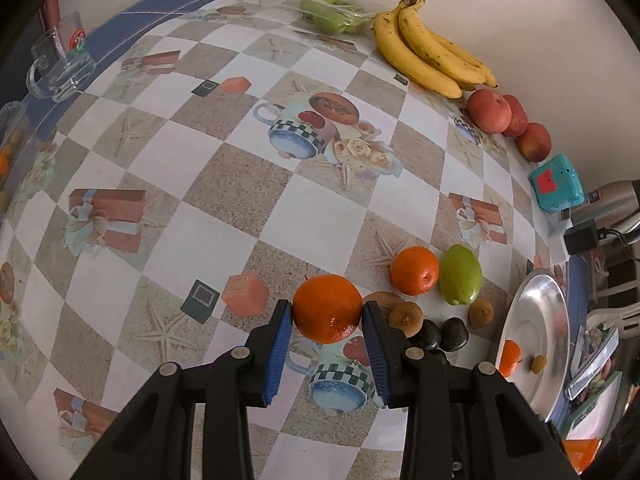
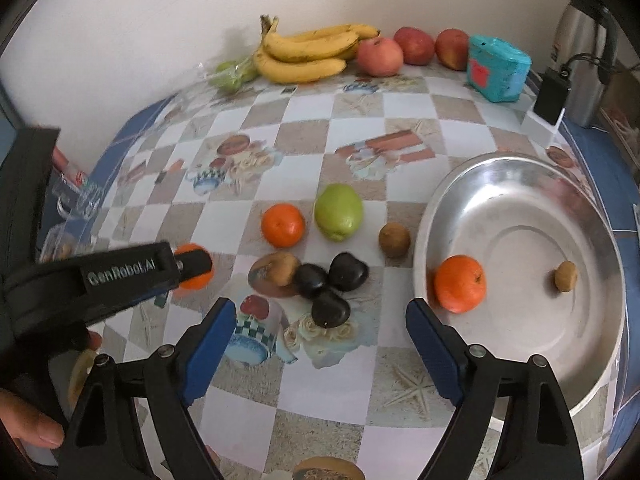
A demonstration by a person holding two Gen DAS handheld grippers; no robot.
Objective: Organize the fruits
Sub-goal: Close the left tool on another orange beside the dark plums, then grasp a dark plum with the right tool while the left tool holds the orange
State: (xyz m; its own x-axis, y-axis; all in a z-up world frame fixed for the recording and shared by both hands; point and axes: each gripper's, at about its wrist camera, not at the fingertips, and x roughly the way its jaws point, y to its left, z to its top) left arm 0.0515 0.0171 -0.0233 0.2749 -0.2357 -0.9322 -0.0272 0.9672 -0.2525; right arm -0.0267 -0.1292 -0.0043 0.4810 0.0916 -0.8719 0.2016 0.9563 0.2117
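My left gripper (image 1: pixel 326 310) is shut on an orange (image 1: pixel 327 308), held just above the checked tablecloth; in the right wrist view it shows side-on as the left gripper (image 2: pixel 192 266) over that orange (image 2: pixel 196 280). My right gripper (image 2: pixel 320 306) stands open above three black fruits (image 2: pixel 330 308) with nothing between its pads. Beside them lie an orange (image 2: pixel 282 225), a green fruit (image 2: pixel 338 217) and two small brown fruits (image 2: pixel 394 240). To the right, the silver plate (image 2: pixel 520 240) holds an orange (image 2: pixel 460 283) and a small brown fruit (image 2: pixel 565 276).
Along the wall lie bananas (image 2: pixel 308 52), three apples (image 2: pixel 380 56), bagged green fruit (image 1: pixel 332 16) and a teal box (image 2: pixel 498 68). A thermos (image 2: pixel 580 60) and a black adapter (image 2: pixel 550 96) stand at the far right. A glass mug (image 1: pixel 60 60) sits at the left edge.
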